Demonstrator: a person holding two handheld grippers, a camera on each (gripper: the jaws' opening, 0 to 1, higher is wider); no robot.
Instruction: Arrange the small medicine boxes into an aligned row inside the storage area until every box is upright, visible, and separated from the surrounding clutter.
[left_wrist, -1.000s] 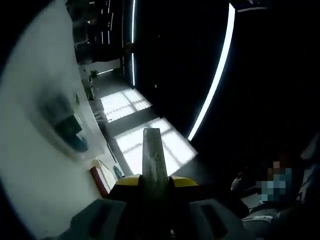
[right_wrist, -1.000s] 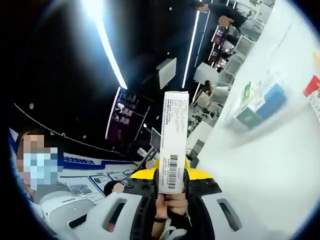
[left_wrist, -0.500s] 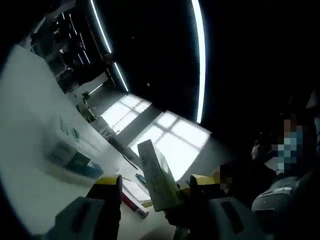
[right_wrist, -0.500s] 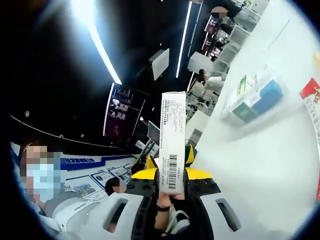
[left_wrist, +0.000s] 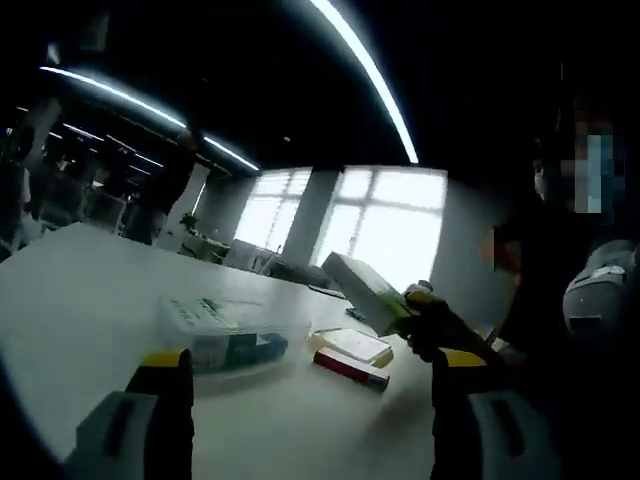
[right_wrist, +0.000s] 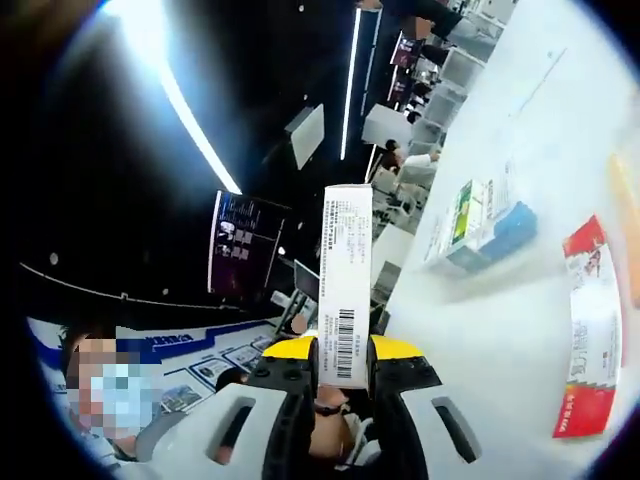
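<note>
Right gripper (right_wrist: 342, 365): jaws clamped on the lower end of a white medicine box (right_wrist: 346, 290) with a barcode, the box standing up along the jaws and held in the air, clear of the white table (right_wrist: 520, 330); in the left gripper view the same box (left_wrist: 366, 293) appears tilted, gripped by the right gripper (left_wrist: 425, 318) which enters from the right, above the table surface (left_wrist: 80, 300)

Left gripper (left_wrist: 310, 400): released, jaws spread wide apart with nothing between them; the yellow-tipped jaws rise at the lower left and lower right of its view

Storage area: a clear plastic tray (left_wrist: 225, 335) sits on the table, holding a green-and-white box (right_wrist: 463, 212) and a blue box (right_wrist: 505, 230), packed close together; whether they touch cannot be told

Surrounding items: a red-and-white box (right_wrist: 585, 325) lies flat on the table near the tray; in the left gripper view it (left_wrist: 350, 367) lies just in front of a flat pale box (left_wrist: 352, 344); both rest between the tray and the held box

Background: a person in a dark top (left_wrist: 570, 290) stands at the right behind the right gripper; bright windows (left_wrist: 385, 220) and ceiling light strips (left_wrist: 365, 75) lie beyond the table
</note>
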